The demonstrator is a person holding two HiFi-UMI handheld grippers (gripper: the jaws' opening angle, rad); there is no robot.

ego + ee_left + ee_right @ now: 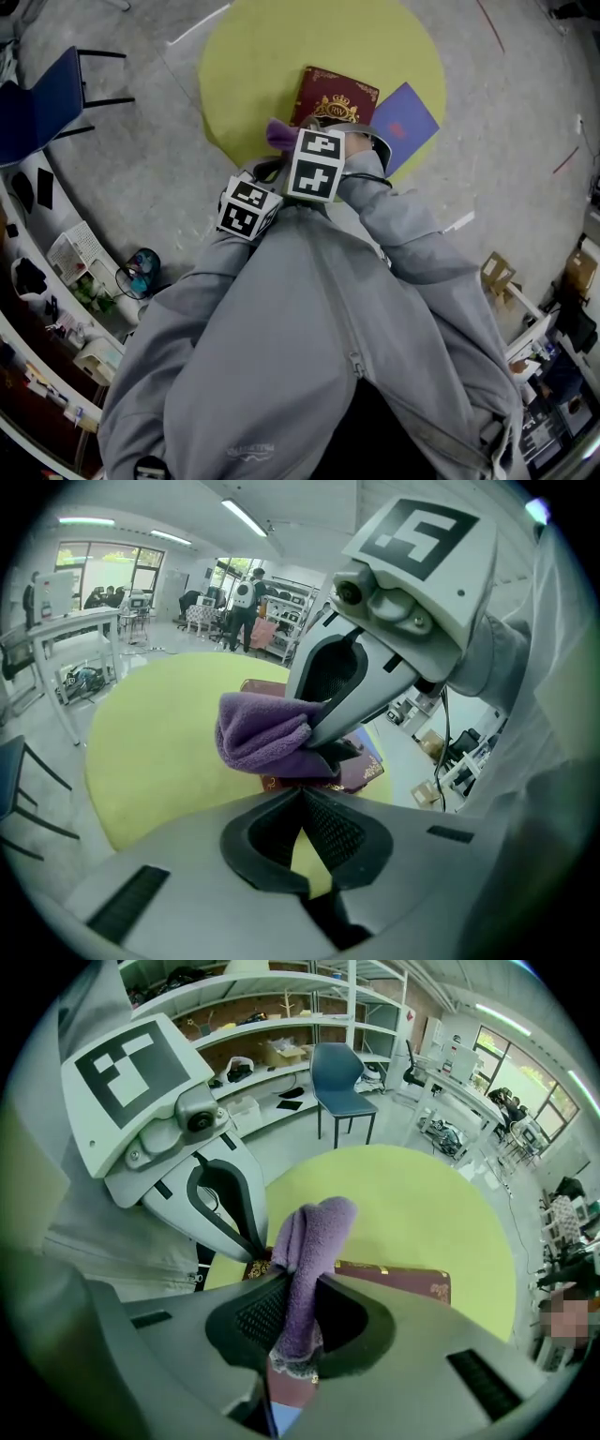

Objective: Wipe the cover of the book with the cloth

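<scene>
**Right gripper** (pixel 298 1283): ribbed black jaws are clamping a purple cloth (pixel 314 1232). The cloth is a soft, nubbly terry bunch that is rising out of the grip and folding over at the top.

**Left gripper** (pixel 300 794): its mesh-textured jaws are meeting at the tips and gripping nothing. It is hovering just beside the right gripper, at the worktop's near edge.

**Book** (pixel 398 1281): a maroon cover with gilt corner ornaments, lying flat on the worktop just beyond the right jaws. The head view alone is showing the gold crest at the cover's centre. The left gripper view is showing the cloth bunch over the book's near edge, but whether the two are touching cannot be told.

**Worktop** (pixel 422 1194): round, matte and yellow-green.

**Flat blue-violet item** (pixel 405 117): square-cornered, lying just beside the book. In the head view the right gripper's marker cube (pixel 316 164) and a grey sleeve (pixel 403 234) are covering the book's near end.

**Surroundings:** a blue chair (pixel 342 1077) is standing on the grey floor (pixel 141 150) before white shelves (pixel 281 1016).
</scene>
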